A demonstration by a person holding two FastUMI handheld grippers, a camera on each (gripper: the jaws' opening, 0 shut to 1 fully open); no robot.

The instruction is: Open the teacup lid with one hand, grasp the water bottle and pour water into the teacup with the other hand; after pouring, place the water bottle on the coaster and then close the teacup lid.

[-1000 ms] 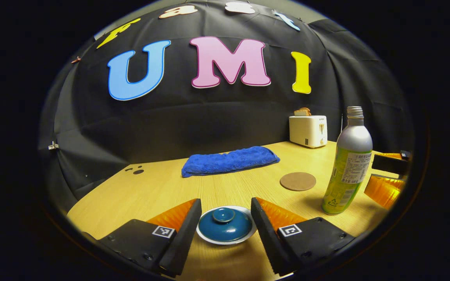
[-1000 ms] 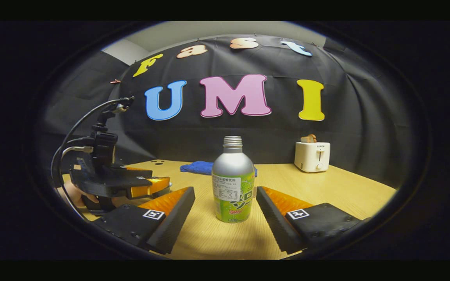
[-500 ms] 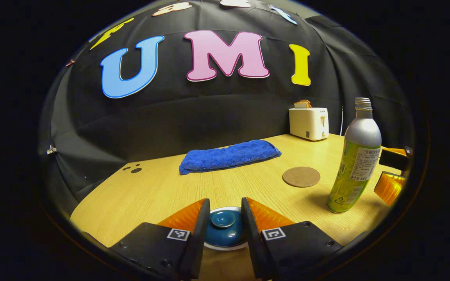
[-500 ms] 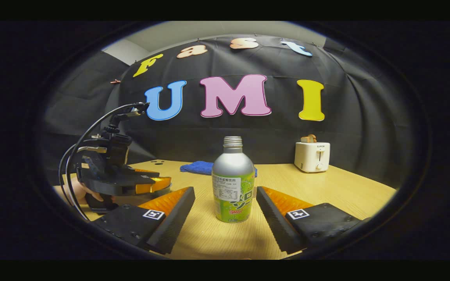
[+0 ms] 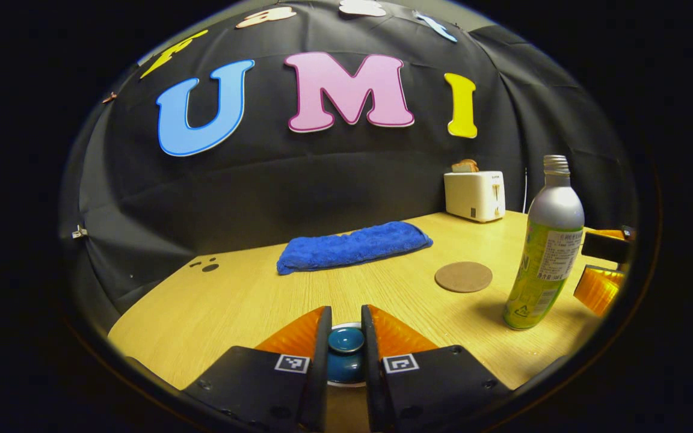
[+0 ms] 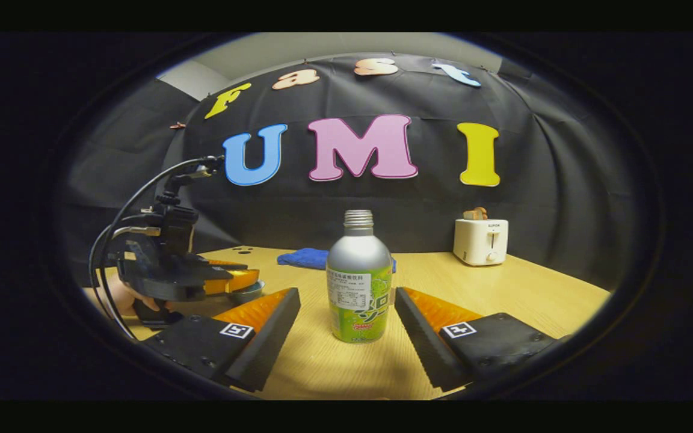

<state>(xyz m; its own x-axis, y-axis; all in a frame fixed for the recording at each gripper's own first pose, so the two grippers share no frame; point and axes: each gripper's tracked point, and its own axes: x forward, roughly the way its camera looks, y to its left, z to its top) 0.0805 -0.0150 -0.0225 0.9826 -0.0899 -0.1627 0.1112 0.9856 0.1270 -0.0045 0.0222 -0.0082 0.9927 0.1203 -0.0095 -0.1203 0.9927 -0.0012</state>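
L gripper (image 5: 345, 343) closed down on the lid (image 5: 345, 346), both fingers pressing the knob from either side; lid sits on the cup, at 6 o'clock in the left gripper view. Cup itself mostly hidden. R gripper (image 6: 346, 325) wide open, holding nothing; bottle (image 6: 358, 282) upright on the table (image 6: 503, 282) between its fingers, not touched, cap off. In left gripper view, coaster (image 5: 463, 276) at 3 o'clock, just left of the bottle. Towel (image 5: 352, 246) & toaster (image 5: 474, 195) at the back.
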